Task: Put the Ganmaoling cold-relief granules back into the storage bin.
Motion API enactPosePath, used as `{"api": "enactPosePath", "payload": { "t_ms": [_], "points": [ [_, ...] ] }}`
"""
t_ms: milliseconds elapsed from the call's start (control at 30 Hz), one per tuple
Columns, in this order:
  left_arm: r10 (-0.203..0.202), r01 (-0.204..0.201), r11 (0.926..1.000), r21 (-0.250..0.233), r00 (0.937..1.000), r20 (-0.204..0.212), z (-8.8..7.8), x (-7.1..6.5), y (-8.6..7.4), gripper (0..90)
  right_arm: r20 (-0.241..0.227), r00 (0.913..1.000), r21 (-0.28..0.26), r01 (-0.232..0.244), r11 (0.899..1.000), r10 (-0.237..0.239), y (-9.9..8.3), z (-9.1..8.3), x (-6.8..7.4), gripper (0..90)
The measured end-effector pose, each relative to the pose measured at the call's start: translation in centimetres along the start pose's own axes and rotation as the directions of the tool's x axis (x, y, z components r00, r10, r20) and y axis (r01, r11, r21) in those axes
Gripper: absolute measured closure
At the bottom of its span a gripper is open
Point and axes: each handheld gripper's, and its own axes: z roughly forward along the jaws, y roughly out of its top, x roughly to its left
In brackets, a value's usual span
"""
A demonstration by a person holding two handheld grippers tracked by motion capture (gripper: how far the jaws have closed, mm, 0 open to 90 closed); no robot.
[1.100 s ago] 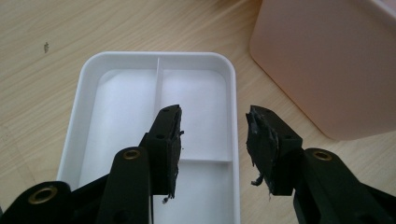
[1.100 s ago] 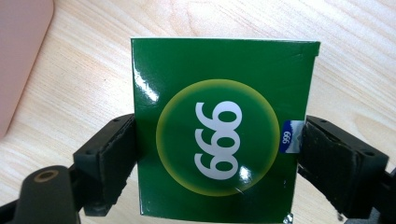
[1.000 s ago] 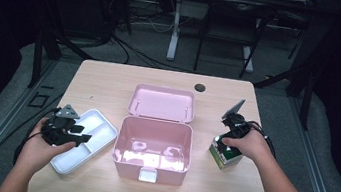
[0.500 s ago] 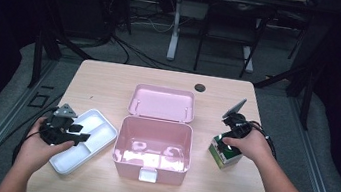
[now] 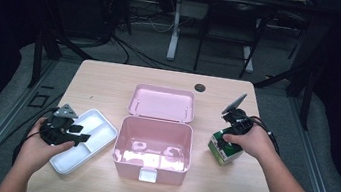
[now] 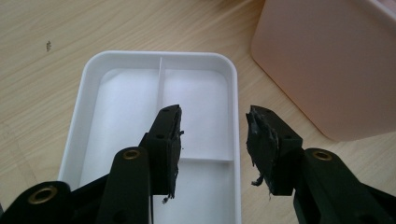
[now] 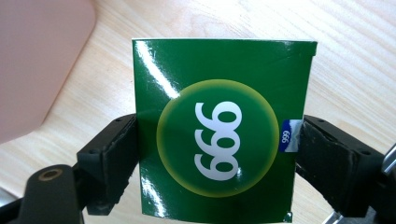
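table [image 5: 111, 75]: light wood, everything sat on it
pink box [image 5: 153, 143]: centre, lid open and leaning back
white tray [image 5: 99, 124]: left of pink box, long axis ran diagonally, near-left to far-right
green carton [image 5: 224, 150]: right of pink box, on the table; "999" face up toward right gripper's camera, digits upside down there
right gripper [image 7: 215, 154]: pads clamped on carton's two sides
left gripper [image 6: 214, 140]: jaws apart, nothing between, over tray's right rim

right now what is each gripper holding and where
Right gripper: green box, jaws on its two opposite side faces. Left gripper: nothing, open over the white tray.
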Motion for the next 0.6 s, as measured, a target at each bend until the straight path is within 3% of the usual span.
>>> {"api": "enactPosePath", "payload": {
  "t_ms": [433,600],
  "points": [
    [0.001,-0.001,1.0000,0.002,1.0000,0.002,0.0,0.0,0.0,54.7,-0.011,0.9993,-0.010,0.036,0.999,-0.036,0.0,-3.3,0.8,16.2],
    [0.001,-0.001,1.0000,0.002,1.0000,0.001,0.0,0.0,0.0,54.6,-0.012,0.9966,-0.017,0.081,0.997,-0.081,0.1,-4.3,1.3,16.2]
  ]
}}
